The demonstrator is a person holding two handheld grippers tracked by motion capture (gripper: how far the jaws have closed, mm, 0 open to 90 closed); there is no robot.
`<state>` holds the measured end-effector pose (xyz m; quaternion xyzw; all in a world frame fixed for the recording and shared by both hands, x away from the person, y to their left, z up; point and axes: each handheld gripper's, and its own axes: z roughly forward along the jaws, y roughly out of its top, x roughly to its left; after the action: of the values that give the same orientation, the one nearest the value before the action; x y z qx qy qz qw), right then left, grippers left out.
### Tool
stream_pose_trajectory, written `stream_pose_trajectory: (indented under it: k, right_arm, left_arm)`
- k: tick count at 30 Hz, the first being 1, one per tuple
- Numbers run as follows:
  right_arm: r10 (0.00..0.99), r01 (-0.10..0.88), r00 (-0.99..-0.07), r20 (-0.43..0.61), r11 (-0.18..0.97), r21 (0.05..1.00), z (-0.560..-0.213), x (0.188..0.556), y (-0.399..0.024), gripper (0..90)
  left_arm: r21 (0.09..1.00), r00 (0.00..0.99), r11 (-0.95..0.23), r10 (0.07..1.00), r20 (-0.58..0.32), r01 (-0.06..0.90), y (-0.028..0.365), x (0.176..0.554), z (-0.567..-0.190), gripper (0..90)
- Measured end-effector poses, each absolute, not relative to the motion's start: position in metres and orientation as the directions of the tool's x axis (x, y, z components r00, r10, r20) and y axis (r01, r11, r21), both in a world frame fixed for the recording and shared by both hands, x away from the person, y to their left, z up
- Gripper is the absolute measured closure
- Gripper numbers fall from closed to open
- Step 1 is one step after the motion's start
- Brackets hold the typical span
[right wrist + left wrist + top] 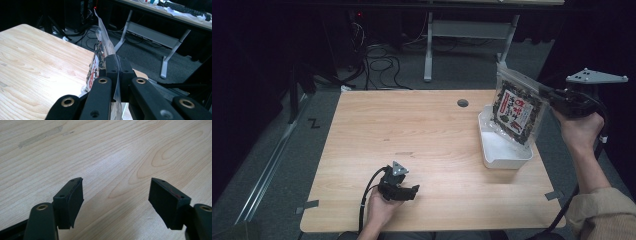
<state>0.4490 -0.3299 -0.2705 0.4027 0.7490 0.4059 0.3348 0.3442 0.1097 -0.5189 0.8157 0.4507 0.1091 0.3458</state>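
Observation:
A clear snack bag [515, 109] with a dark printed label hangs in the air above a white tray [492, 150] at the table's right side. My right gripper [548, 95] is shut on the bag's right edge, held up by a hand. In the right gripper view the jaws pinch the thin plastic of the bag [100, 47], seen edge-on, with my right gripper [117, 63] closed on it. My left gripper [412, 190] rests low near the table's front edge, open. Bare wood lies between the black pads of my left gripper [116, 192] in its own view.
The wooden table [412, 130] has a round cable hole [462, 103] near its back edge. Tape strips mark the front corners [554, 195]. Behind the table are floor cables [382, 65] and a grey desk frame [472, 30]. A tape mark [40, 137] shows on the wood.

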Motion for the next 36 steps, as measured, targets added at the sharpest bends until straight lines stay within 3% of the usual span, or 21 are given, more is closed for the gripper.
stream_pose_trajectory:
  k: [19, 36]
  right_arm:
    - [0.863, 0.366, -0.478, -0.164, 0.366, 0.856, -0.312, 0.458, -0.334, 89.6]
    - [0.873, 0.439, -0.446, -0.196, 0.404, 0.803, -0.341, 0.458, -0.358, 85.8]
  left_arm:
    - [0.659, 0.584, -0.366, 0.799, -0.139, 0.657, 0.105, 0.343, -0.52, 28.9]
    - [0.66, 0.583, -0.362, 0.8, -0.142, 0.658, 0.104, 0.343, -0.521, 28.8]
